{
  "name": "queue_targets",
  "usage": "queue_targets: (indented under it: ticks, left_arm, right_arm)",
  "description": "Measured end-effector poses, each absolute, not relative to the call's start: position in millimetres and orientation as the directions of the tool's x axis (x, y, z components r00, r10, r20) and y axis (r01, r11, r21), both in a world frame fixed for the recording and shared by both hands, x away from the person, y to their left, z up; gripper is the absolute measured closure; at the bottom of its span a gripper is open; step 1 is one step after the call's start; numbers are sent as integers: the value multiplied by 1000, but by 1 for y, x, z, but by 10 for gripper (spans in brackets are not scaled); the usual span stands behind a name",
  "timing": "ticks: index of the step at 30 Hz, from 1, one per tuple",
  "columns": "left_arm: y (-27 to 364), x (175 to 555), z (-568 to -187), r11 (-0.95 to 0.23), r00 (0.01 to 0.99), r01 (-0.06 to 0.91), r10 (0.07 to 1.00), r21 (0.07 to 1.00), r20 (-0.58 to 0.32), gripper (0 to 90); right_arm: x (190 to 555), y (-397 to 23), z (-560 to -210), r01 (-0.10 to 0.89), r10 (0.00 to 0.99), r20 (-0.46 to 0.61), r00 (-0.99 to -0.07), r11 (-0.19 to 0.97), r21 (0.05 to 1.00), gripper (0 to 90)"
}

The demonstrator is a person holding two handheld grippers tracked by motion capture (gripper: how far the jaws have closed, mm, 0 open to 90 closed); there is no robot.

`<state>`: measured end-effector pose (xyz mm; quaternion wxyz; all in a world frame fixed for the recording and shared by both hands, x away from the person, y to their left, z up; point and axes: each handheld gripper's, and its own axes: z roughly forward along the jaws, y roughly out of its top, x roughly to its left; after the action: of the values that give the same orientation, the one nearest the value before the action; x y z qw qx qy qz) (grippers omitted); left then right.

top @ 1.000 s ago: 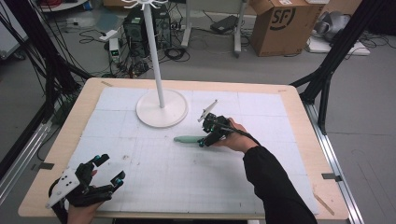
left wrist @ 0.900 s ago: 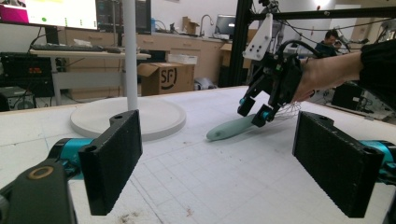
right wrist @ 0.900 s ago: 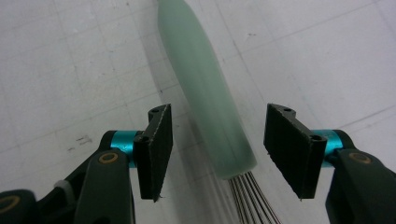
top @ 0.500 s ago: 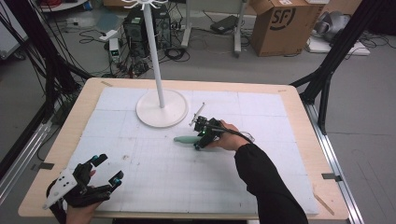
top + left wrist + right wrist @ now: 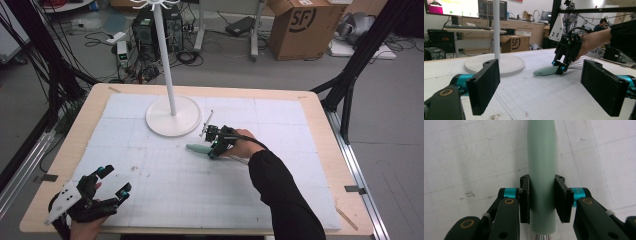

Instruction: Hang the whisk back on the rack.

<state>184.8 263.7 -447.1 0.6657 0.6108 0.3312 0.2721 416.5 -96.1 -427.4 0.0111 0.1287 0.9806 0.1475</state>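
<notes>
1. Up top, in the high view, the right gripper (image 5: 216, 146) is down on the white mat (image 5: 300, 165) at mid-table, in front of and to the right of the white stand's base (image 5: 172, 116). Its jaws have just been closing and now clamp the pale green handle (image 5: 199, 148) of a whisk, which lies flat with its wires (image 5: 237, 159) trailing back under the hand. The left gripper (image 5: 111, 184) rests at the near left corner, jaws spread wide and empty.

2. From the left gripper view, its own two black pads stand far apart with nothing between them. Beyond them the handle (image 5: 545, 71) lies on the mat, free end toward the stand's base (image 5: 495, 64), pinched by the right gripper (image 5: 561, 66) near the wire end; thin wires (image 5: 577, 65) fan out behind.

3. Looking along the right gripper view, both pads press the flanks of the handle (image 5: 541, 157). It looks like smooth, rounded, stiff plastic, probably light but somewhat slippery. Gripping the handle rather than the springy wires is the sound choice; held this near the wires, the long handle end may droop or twist when lifted.
</notes>
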Motion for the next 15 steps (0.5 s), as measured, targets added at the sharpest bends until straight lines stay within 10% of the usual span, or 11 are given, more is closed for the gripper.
queue_targets:
  ticks: [8, 15]
  left_arm:
    - [268, 183, -447, 117, 626, 40, 771, 992, -116, 165]
    - [267, 183, -446, 118, 625, 42, 772, 992, -118, 167]
  right_arm:
    - [420, -99, -424, 253, 252, 43, -967, 918, 305, 696]
    - [424, -113, -391, 296, 289, 92, -953, 818, 494, 696]
